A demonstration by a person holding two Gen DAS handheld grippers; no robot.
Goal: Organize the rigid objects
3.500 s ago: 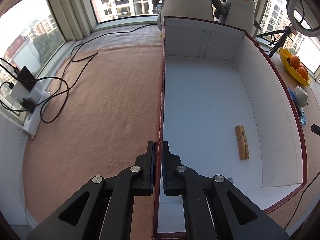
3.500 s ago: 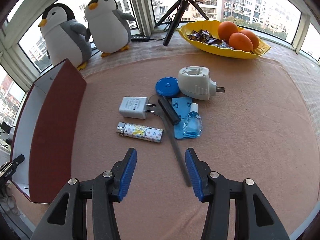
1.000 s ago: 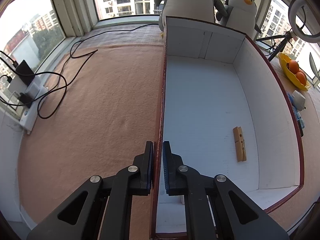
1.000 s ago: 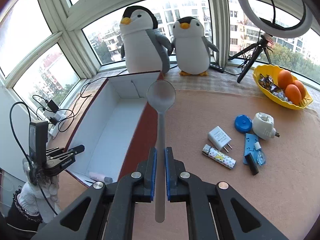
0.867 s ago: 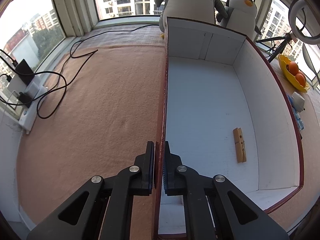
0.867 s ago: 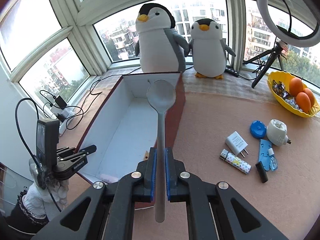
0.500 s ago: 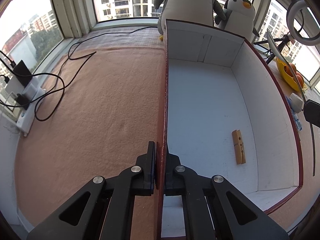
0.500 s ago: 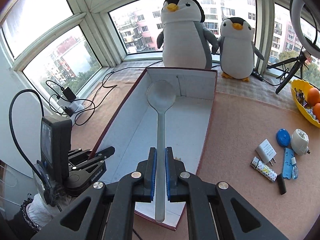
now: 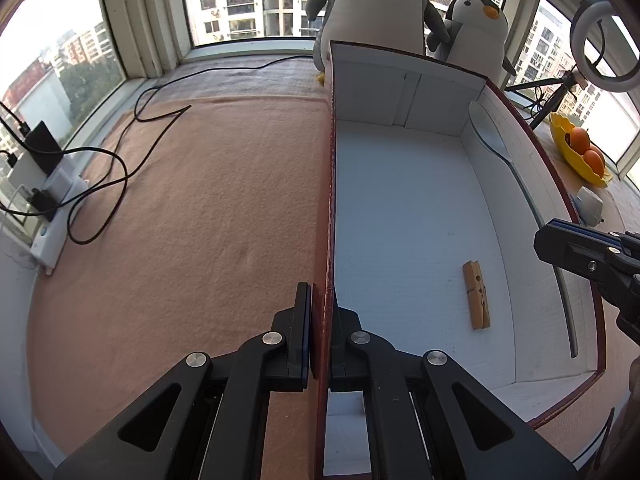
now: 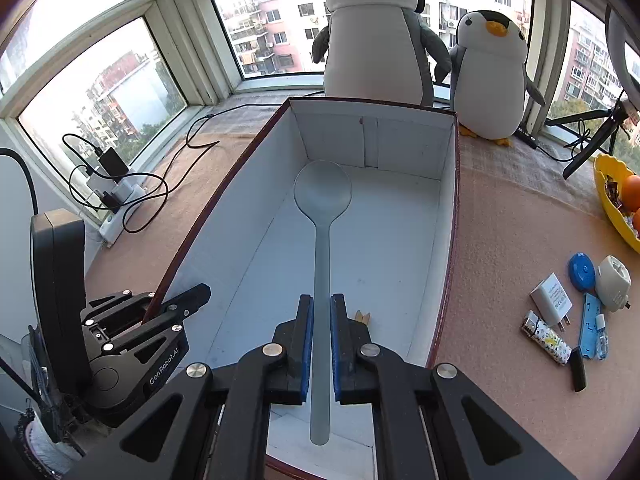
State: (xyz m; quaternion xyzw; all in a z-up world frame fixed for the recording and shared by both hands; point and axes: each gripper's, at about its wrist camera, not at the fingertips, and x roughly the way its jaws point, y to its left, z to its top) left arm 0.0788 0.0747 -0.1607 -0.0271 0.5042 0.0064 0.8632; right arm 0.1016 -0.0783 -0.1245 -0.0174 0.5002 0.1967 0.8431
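Since a moment ago the right hand-held gripper (image 10: pixel 319 344) has swung from above the worktop to over the box (image 10: pixel 224 216), carrying the spoon (image 10: pixel 322 240) with it. Its blue pads are clenched on the spoon's handle, and the pale grey spoon points away, its bowl hanging above the white floor toward the box's far end. The left hand-held gripper (image 9: pixel 320 332) keeps pinching the box's dark red left wall at the near end, one finger outside and one inside. A wooden clothespin (image 9: pixel 476 295) lies on the box floor near the right wall. Out on the worktop (image 10: pixel 500 240), beyond the box's right side, sit a white charger (image 10: pixel 551 299), a patterned lighter (image 10: pixel 546 338), a blue round lid (image 10: pixel 582 271) and a white plug-in device (image 10: pixel 612 283). Two plush penguins (image 10: pixel 376 40) stand behind the box's far wall.
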